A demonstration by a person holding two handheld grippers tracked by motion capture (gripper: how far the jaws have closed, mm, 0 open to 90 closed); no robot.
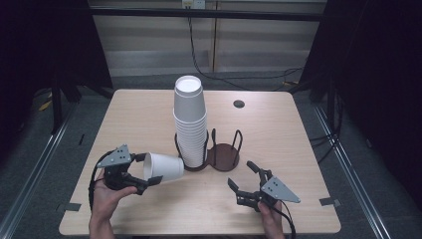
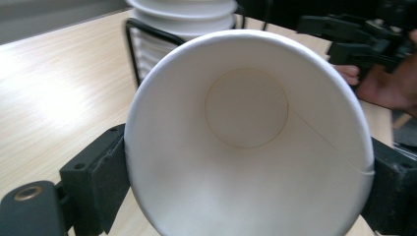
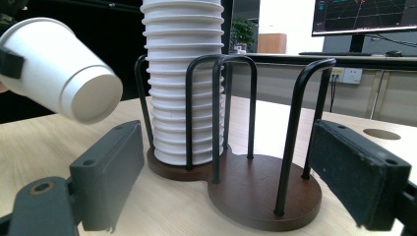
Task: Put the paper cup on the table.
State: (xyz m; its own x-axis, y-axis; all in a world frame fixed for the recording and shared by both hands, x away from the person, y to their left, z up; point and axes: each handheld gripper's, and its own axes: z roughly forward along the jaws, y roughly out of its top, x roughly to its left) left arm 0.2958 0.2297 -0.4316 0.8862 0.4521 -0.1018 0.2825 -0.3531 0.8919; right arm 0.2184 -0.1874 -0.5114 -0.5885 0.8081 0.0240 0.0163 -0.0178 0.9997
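A single paper cup [image 1: 164, 167] is pinched by the rim between the jaws of the left gripper [image 1: 146, 171], lying on its side just left of the cup holder [image 1: 223, 156], its base pointing toward the holder. In the left gripper view the cup's [image 2: 246, 142] mouth faces the camera, with a black pad [image 2: 101, 182] pressed against each side of the rim. The right gripper [image 1: 242, 179] is held low on the table in front of the holder, its jaws spread with nothing between them.

The holder's left bay is taken by a tall stack of cups [image 1: 189, 122]; its right bay, ringed by black wire loops [image 3: 295, 128], stands free. The step in hand is judged to be the placing of the loose cup. It would be done well if the cup were first tipped upright, carried above the wire loops, and lowered straight down. A light pinch should be kept so that the thin rim is not crushed, and the stack should not be brushed.
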